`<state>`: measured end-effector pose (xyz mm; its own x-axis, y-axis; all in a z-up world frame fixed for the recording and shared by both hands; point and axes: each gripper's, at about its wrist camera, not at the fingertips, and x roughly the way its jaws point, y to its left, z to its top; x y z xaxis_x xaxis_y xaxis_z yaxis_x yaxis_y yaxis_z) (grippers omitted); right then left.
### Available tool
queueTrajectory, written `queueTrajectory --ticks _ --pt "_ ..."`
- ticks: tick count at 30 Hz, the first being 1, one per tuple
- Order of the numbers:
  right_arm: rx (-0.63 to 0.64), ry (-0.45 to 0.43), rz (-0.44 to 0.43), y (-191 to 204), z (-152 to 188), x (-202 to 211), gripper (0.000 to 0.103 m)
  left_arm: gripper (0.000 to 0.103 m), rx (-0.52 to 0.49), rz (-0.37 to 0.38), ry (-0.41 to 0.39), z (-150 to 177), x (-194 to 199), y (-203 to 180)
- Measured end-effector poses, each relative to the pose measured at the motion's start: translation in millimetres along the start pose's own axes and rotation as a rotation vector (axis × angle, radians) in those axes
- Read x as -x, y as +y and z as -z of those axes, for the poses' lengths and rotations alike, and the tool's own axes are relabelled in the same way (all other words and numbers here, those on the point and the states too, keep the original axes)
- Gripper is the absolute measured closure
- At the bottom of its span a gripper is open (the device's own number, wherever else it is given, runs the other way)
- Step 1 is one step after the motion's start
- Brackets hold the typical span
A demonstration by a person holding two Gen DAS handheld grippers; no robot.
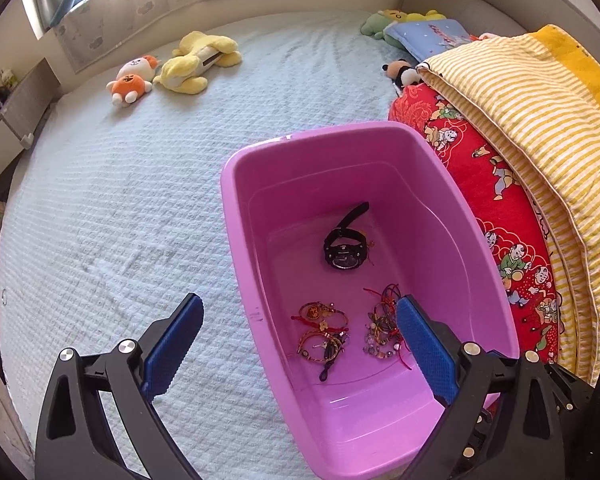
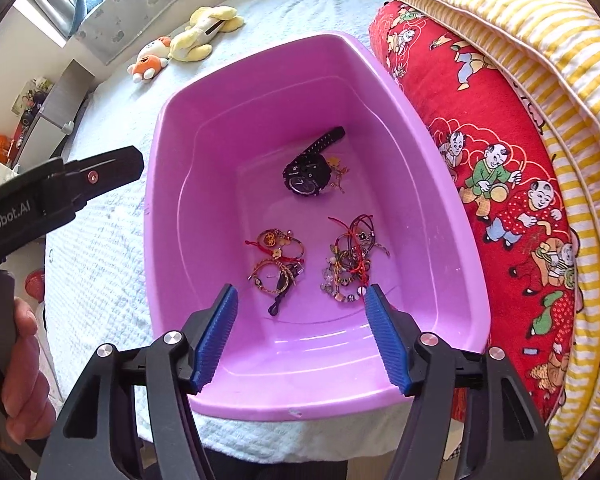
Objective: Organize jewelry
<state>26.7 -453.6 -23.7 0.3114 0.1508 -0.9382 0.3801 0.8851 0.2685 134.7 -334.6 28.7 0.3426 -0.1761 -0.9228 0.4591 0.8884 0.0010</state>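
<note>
A pink plastic tub (image 1: 236,216) (image 2: 156,216) stands on the bed. On its floor lie a black wristwatch (image 1: 345,249) (image 2: 308,176), a small gold chain (image 2: 337,174) beside the watch, a cluster of red-and-gold bracelets (image 1: 323,330) (image 2: 278,262) and a tangle of beaded cord bracelets (image 1: 380,328) (image 2: 350,262). My left gripper (image 1: 300,320) hangs open above the tub's left wall, one finger outside it and one over the inside. Over the tub's near end my right gripper (image 2: 300,308) is open, nothing between its blue pads.
A red patterned cushion (image 1: 488,184) (image 2: 480,120) and a yellow striped quilt (image 1: 520,92) (image 2: 540,40) press against the tub's right side. Plush toys (image 1: 172,68) (image 2: 180,44) lie far back on the white bedspread (image 1: 120,200). A hand (image 2: 24,360) holds the left gripper's handle.
</note>
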Motion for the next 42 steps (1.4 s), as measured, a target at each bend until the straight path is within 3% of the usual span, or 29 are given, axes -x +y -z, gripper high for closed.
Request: queueTrajectory --ticks 21,42 --pt "0.039 -0.008 0.103 42 9 75 0.036 0.008 -0.028 -0.058 -0.015 16 76 16" --pt "0.036 -0.02 0.135 53 16 88 0.036 0.008 -0.048 -0.057 -0.001 31 90 22"
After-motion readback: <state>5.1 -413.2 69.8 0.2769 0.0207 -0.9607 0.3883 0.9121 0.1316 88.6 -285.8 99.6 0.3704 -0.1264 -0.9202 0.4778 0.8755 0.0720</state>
